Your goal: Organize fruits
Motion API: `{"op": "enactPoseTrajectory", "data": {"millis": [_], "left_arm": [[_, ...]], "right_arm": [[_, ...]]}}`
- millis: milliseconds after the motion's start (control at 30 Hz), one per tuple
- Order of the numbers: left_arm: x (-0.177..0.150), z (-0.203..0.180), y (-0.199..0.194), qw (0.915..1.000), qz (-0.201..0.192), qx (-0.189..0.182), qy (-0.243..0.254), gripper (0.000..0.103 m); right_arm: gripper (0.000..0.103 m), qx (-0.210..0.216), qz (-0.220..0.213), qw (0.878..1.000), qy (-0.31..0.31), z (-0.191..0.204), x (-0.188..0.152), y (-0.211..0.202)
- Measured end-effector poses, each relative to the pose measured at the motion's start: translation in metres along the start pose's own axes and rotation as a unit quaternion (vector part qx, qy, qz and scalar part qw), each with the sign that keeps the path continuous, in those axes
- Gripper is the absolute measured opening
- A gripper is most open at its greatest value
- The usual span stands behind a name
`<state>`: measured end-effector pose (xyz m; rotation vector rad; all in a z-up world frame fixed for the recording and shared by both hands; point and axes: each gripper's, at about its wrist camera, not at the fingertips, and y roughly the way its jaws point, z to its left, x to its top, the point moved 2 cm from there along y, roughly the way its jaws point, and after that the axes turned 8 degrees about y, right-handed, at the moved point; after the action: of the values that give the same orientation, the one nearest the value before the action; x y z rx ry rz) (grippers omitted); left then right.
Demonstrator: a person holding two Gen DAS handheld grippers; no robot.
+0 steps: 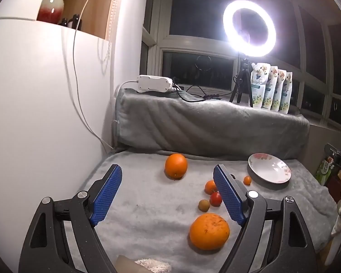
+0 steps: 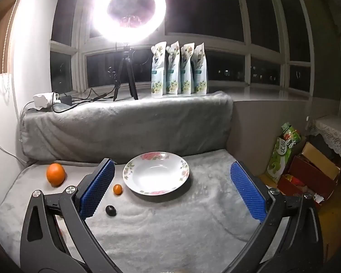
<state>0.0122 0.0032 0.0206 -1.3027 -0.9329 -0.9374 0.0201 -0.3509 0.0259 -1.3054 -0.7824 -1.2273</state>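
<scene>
Fruits lie loose on a grey blanket [image 1: 147, 204]. In the left wrist view, a large orange [image 1: 209, 231] lies near, another orange [image 1: 176, 165] farther back, with a small orange fruit [image 1: 210, 187], a red tomato [image 1: 215, 199], a brownish round fruit [image 1: 204, 205] and a tiny orange [image 1: 247, 180] between. A white floral plate [image 1: 269, 168] sits empty at the right. My left gripper [image 1: 168, 175] is open above the blanket. In the right wrist view, my right gripper [image 2: 171, 170] is open, facing the plate [image 2: 156, 173]; a tiny orange [image 2: 117, 189], a dark fruit [image 2: 110, 210] and an orange [image 2: 55, 174] lie to its left.
A blanket-covered ledge [image 2: 125, 127] rises behind, holding a ring light on a tripod [image 2: 127, 9], several refill pouches [image 2: 179, 68], a white power strip [image 1: 154, 83] and cables. A white wall [image 1: 34, 102] stands at the left. Boxes and bags [image 2: 307, 168] stand beyond the right edge.
</scene>
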Motion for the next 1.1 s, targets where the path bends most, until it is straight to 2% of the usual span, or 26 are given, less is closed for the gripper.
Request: {"op": "enactPoseTrajectory", "data": {"millis": [400, 1100], "left_arm": [[-0.001, 0.0007, -0.0019, 0.9999, 0.015, -0.002, -0.001, 0.083], [0.0048, 0.0033, -0.0003, 0.9998, 0.018, -0.001, 0.003, 0.083]], "right_arm": [[0.103, -0.002, 0.011, 1.0, -0.003, 0.0, 0.0014, 0.0025], [0.103, -0.004, 0.012, 1.0, 0.002, -0.0016, 0.0004, 0.0015]]}}
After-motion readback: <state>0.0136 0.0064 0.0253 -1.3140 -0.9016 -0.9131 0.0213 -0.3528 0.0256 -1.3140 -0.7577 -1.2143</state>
